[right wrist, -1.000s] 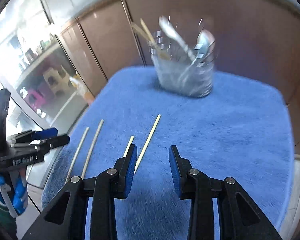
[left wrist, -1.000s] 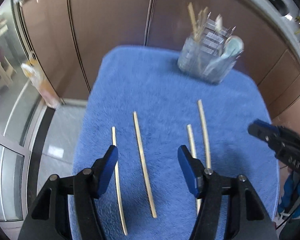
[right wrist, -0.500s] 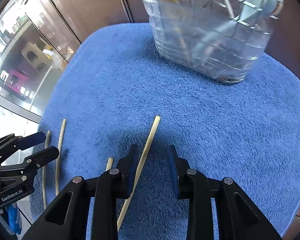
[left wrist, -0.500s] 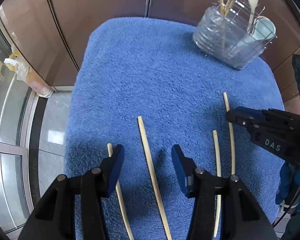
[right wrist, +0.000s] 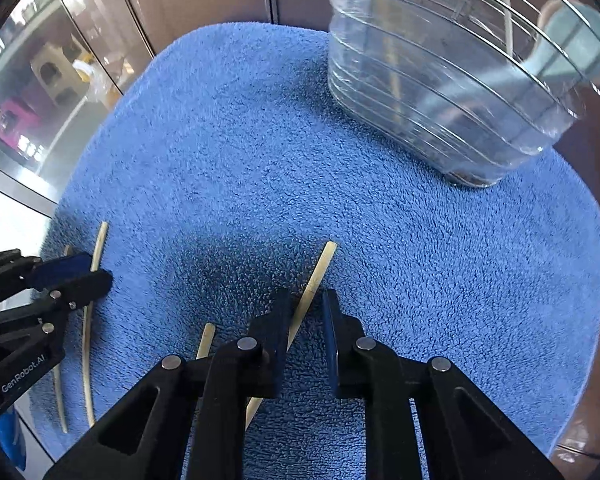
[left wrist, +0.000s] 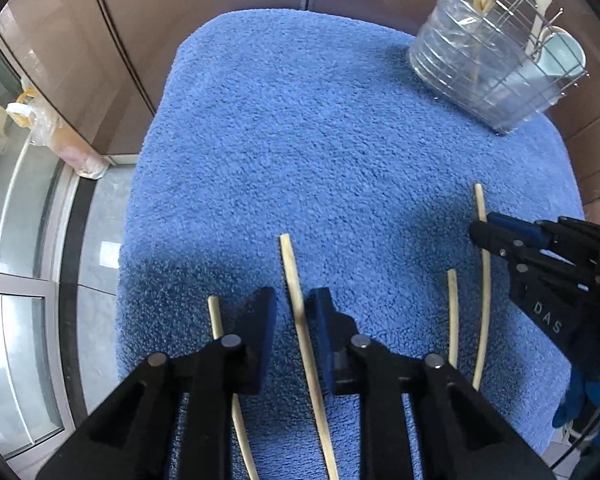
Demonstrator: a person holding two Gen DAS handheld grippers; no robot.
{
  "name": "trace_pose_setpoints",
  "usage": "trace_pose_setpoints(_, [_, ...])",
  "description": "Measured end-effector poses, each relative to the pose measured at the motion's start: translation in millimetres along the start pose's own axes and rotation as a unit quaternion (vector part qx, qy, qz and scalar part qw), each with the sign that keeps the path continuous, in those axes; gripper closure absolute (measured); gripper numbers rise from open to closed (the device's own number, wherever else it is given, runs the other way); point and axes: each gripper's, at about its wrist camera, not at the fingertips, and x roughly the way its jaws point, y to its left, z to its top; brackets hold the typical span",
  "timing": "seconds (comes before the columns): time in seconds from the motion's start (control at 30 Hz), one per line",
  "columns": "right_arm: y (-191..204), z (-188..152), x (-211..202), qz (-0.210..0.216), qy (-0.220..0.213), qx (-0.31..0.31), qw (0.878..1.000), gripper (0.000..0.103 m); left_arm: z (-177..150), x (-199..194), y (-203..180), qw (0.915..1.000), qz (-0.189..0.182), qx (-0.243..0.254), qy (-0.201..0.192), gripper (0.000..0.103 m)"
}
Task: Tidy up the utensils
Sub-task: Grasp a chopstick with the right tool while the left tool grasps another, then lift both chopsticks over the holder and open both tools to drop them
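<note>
Several pale wooden chopsticks lie on a blue towel [left wrist: 320, 128]. My left gripper [left wrist: 294, 312] is low over the towel with its jaws narrowed around one chopstick [left wrist: 296, 304], a small gap still showing on each side. My right gripper [right wrist: 306, 312] straddles another chopstick [right wrist: 318, 272] the same way, jaws nearly closed. In the left wrist view the right gripper [left wrist: 484, 228] sits over the far-right chopstick [left wrist: 485, 280]. A wire utensil holder with a clear liner [left wrist: 496, 64] stands at the towel's far right corner, holding chopsticks, a fork and a spoon.
Two more chopsticks lie loose: one left of my left gripper [left wrist: 216, 320], one between the grippers [left wrist: 453, 312]. Brown cabinet doors [left wrist: 220, 0] stand behind the towel. A glass panel and floor [left wrist: 28, 260] lie past the towel's left edge.
Both grippers have dropped down to the towel and moved forward. Each pair of jaws has narrowed from wide open to nearly closed around a chopstick.
</note>
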Motion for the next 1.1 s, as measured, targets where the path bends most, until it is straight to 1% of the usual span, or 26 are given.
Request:
trace_pose_setpoints(0.03, [3, 0, 3, -0.003, 0.001, -0.001, 1.000, 0.091, 0, 0, 1, 1.0000, 0.005, -0.004, -0.003, 0.092])
trace_pose_setpoints(0.07, [6, 1, 3, -0.005, -0.001, 0.000, 1.000, 0.091, -1, -1, 2, 0.9999, 0.007, -0.010, -0.007, 0.096])
trace_pose_setpoints(0.1, [19, -1, 4, -0.008, -0.004, 0.002, 1.000, 0.092, -2, -2, 3, 0.9998, 0.002, -0.017, -0.009, 0.098])
trace_pose_setpoints(0.17, [23, -5, 3, -0.006, -0.019, 0.002, 1.000, 0.095, -4, -6, 8, 0.9992, -0.010, -0.032, -0.023, 0.098])
trace_pose_setpoints(0.2, [23, -8, 1, -0.005, -0.023, 0.002, 1.000, 0.098, -7, -13, 11, 0.9984, -0.015, -0.039, -0.039, 0.098])
trace_pose_setpoints(0.27, [20, -18, -8, 0.014, -0.044, 0.005, 0.999, 0.098, -12, -22, 15, 0.9969, -0.026, -0.043, -0.060, 0.098])
trace_pose_setpoints(0.33, [20, -26, -16, 0.020, -0.061, 0.007, 0.998, 0.098, -19, -36, 16, 0.9945, -0.036, -0.044, -0.088, 0.098])
trace_pose_setpoints(0.4, [19, -38, -29, 0.035, -0.090, 0.007, 0.995, 0.098, -28, -54, 14, 0.9901, -0.047, -0.044, -0.125, 0.098])
trace_pose_setpoints(0.47, [15, -52, -42, 0.051, -0.116, 0.010, 0.992, 0.098, -35, -67, 10, 0.9864, -0.043, -0.044, -0.152, 0.098])
trace_pose_setpoints(0.53, [10, -65, -51, 0.061, -0.137, 0.014, 0.989, 0.098, -47, -83, 7, 0.9805, -0.047, -0.043, -0.186, 0.098])
trace_pose_setpoints(0.6, [5, -81, -64, 0.080, -0.164, 0.020, 0.983, 0.098, -56, -96, 4, 0.9758, -0.046, -0.044, -0.209, 0.098])
trace_pose_setpoints(0.73, [-7, -113, -93, 0.106, -0.218, 0.035, 0.969, 0.098, -71, -118, -2, 0.9681, -0.044, -0.041, -0.243, 0.098])
trace_pose_setpoints(0.83, [-21, -129, -115, 0.112, -0.256, 0.039, 0.959, 0.098, -75, -135, -11, 0.9609, -0.050, -0.041, -0.269, 0.098])
trace_pose_setpoints(0.87, [-22, -132, -127, 0.109, -0.275, 0.038, 0.954, 0.098, -74, -143, -14, 0.9578, -0.054, -0.041, -0.279, 0.098])
trace_pose_setpoints(0.9, [-25, -132, -137, 0.106, -0.287, 0.037, 0.951, 0.098, -71, -155, -18, 0.9524, -0.059, -0.042, -0.296, 0.098])
trace_pose_setpoints(0.97, [-22, -125, -160, 0.098, -0.327, 0.034, 0.939, 0.098, -65, -176, -24, 0.9415, -0.066, -0.041, -0.328, 0.098])
trace_pose_setpoints(1.03, [-33, -113, -188, 0.093, -0.370, 0.032, 0.924, 0.098, -54, -194, -29, 0.9310, -0.074, -0.041, -0.355, 0.098])
trace_pose_setpoints(1.1, [-40, -99, -215, 0.086, -0.420, 0.030, 0.903, 0.098, -38, -212, -37, 0.9177, -0.087, -0.043, -0.385, 0.098])
